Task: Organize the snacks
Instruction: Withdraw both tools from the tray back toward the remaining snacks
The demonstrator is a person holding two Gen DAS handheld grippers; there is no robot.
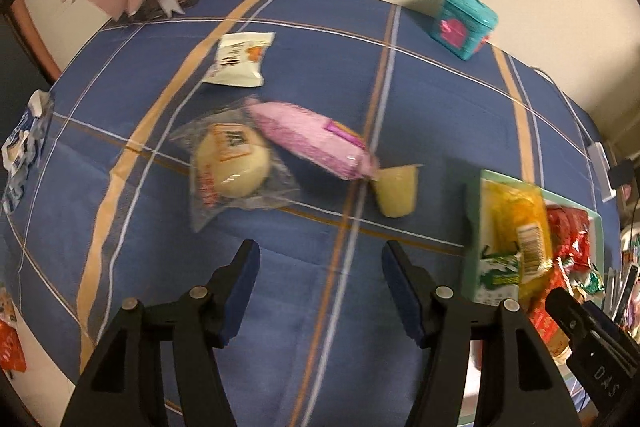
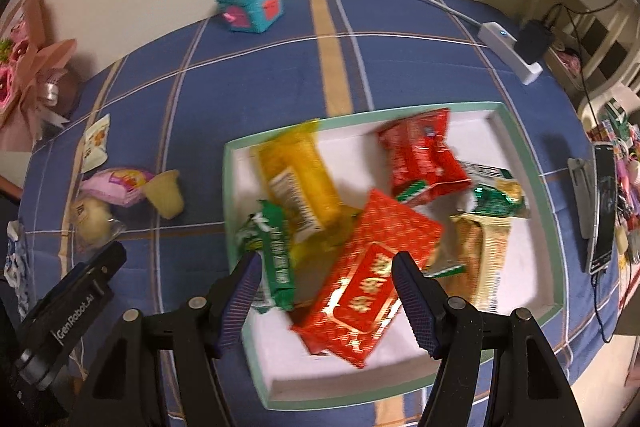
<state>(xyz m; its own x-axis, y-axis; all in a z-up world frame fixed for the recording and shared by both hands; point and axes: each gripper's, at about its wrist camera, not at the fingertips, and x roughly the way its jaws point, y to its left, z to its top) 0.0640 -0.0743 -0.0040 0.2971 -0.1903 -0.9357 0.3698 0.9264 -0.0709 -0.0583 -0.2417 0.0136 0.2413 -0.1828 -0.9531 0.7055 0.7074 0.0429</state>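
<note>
"GenRobot.AI" is printed on the left hand-held gripper (image 2: pixel 72 311); the snack packets' lettering is too blurred to read.

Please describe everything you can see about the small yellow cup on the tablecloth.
The cup is small and pale yellow, probably a sealed plastic jelly cup, though the blur hides detail. It lies on its side on the blue tablecloth, outside the tray. Its wide rim touches the end of the pink packet, or nearly does. No claw touches it.

Warm dim indoor light; motion blur throughout; dark fisheye vignette at corners
</note>
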